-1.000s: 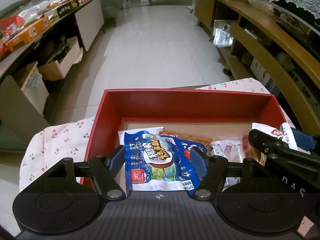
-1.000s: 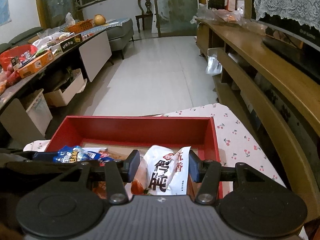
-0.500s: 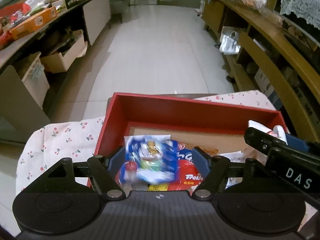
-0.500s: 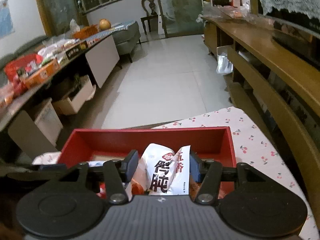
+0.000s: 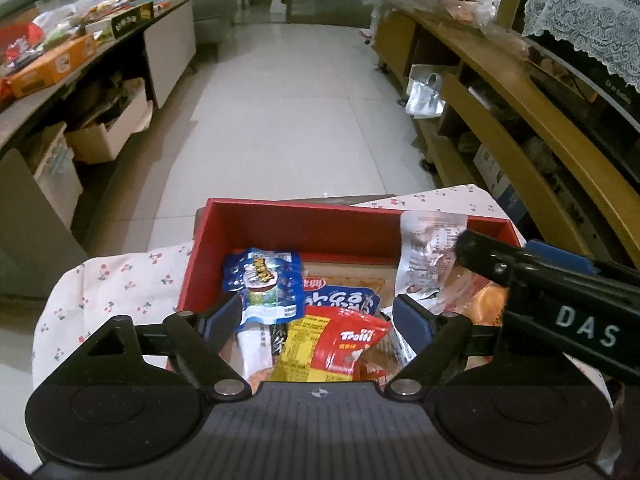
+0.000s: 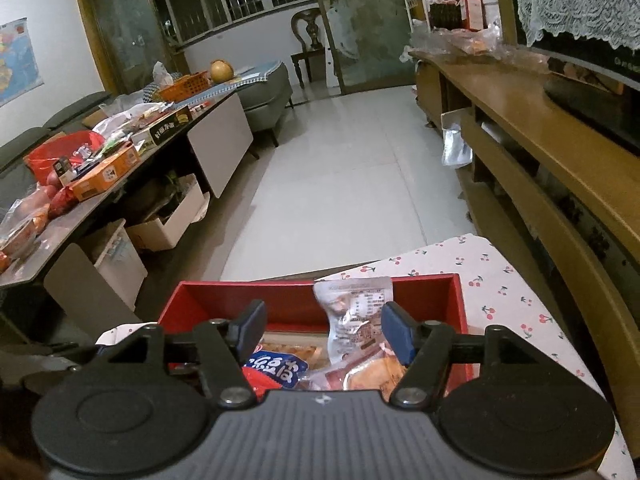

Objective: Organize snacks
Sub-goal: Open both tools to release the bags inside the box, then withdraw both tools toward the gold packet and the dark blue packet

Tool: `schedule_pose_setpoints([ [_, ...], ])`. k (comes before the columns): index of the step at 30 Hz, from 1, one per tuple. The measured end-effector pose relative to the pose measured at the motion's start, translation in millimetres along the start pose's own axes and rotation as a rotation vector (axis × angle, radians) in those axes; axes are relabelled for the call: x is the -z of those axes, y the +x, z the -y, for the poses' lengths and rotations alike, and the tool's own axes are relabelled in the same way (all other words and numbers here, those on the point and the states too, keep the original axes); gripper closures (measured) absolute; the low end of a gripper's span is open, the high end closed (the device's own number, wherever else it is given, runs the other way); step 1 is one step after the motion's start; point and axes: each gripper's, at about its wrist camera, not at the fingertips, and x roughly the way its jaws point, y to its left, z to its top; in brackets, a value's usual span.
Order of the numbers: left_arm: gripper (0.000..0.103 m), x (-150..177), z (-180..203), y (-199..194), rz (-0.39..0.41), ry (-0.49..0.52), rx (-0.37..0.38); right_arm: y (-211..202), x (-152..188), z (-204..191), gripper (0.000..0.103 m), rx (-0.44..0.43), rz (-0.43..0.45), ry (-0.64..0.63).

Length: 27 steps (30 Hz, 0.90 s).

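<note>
A red box on a cherry-print cloth holds several snack packets. In the left wrist view a blue packet leans at the left, a red and yellow Trolli packet lies in front, and a clear packet stands at the right. My left gripper is open above the box, holding nothing. My right gripper is open above the box, with the clear packet standing loose between its fingers. The right gripper also shows at the right of the left wrist view.
The cherry-print cloth covers the small table under the box. A cluttered low table runs along the left. A wooden shelf unit runs along the right. Tiled floor lies beyond the box.
Both grippers have opened and let go. The blue packet dropped from the left gripper into the box. The white packet left the right gripper. Both cameras have risen and pulled back.
</note>
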Motion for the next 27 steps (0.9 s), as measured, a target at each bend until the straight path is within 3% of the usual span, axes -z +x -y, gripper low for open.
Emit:
schedule_pose_setpoints([
  [13,0.014,37.7,-33.8,-38.2,-0.028,0.006,0.007,-42.9,42.8,-8.8,0.034,0.031,-0.075,-0.02],
  [27,0.013,101.7,-61.1,-26.5,-0.212,0.122,0.07,-77.6,105.4,-37.2,0.034,-0.068,-0.206,-0.032],
])
